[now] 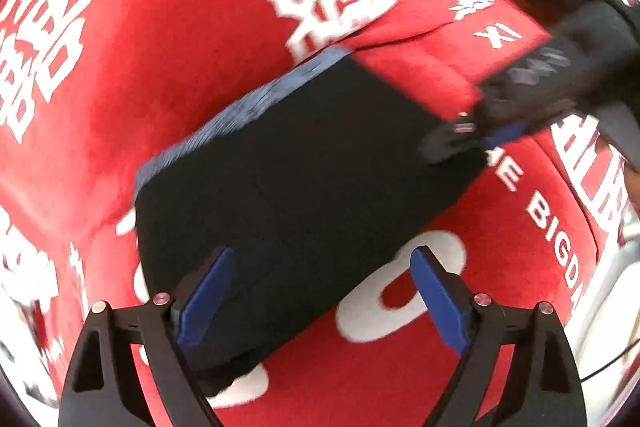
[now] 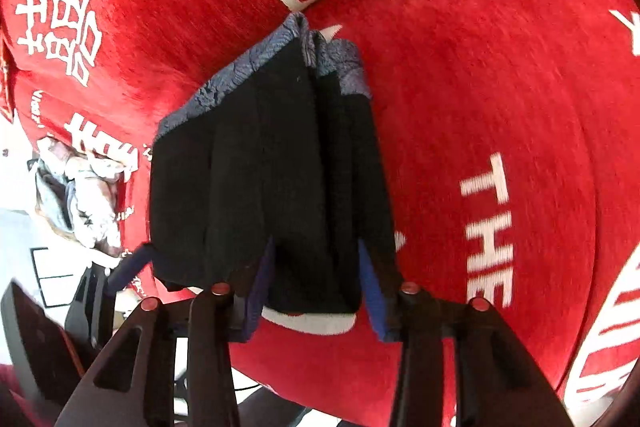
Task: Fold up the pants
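1. Now the folded black pants [image 1: 296, 163] are lying on the red printed cloth [image 1: 168, 39].
2. Left gripper [image 1: 320, 291] is hanging released, jaws wide, over one end.
3. Right gripper [image 2: 316, 287] is straddling the other end, jaws parted, pads not pressing.

Black pants [image 2: 276, 183] with a blue-grey waistband lie on a red cloth [image 2: 460, 99] with white lettering.
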Available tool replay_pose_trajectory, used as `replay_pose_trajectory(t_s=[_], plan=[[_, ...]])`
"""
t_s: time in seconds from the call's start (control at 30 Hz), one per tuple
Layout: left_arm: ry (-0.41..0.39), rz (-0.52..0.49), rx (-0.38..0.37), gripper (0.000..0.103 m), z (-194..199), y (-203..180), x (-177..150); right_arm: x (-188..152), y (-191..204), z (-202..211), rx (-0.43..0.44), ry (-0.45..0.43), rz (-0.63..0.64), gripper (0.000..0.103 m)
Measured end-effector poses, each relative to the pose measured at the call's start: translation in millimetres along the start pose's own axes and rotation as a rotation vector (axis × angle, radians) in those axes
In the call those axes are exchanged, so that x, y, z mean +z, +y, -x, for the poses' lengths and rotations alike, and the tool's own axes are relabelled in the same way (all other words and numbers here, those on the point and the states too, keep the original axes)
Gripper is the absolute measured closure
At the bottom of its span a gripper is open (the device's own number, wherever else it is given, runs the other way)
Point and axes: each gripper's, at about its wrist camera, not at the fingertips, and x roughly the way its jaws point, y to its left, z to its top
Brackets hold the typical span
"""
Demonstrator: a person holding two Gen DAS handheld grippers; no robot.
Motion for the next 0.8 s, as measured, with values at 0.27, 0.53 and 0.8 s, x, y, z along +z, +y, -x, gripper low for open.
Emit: replay_pose_trajectory(t_s=[0.27, 0.53, 0.8], plan=[[0.096, 0.225, -0.032, 0.013, -3.2, 63.9, -20.8, -22.6, 6.2, 13.2, -0.143, -0.047, -0.042, 0.048], [0.153, 0.331, -0.059, 0.013, -4.9, 111.7, -39.9, -33.4, 28.7, 17.0, -0.187, -0.104, -0.080, 0.047], [0.221, 0.396, -0.074, 0.000, -12.2, 148.5, -61.1, -48.1, 70.1, 2.0, -0.189, -0.105, -0.052, 0.030]])
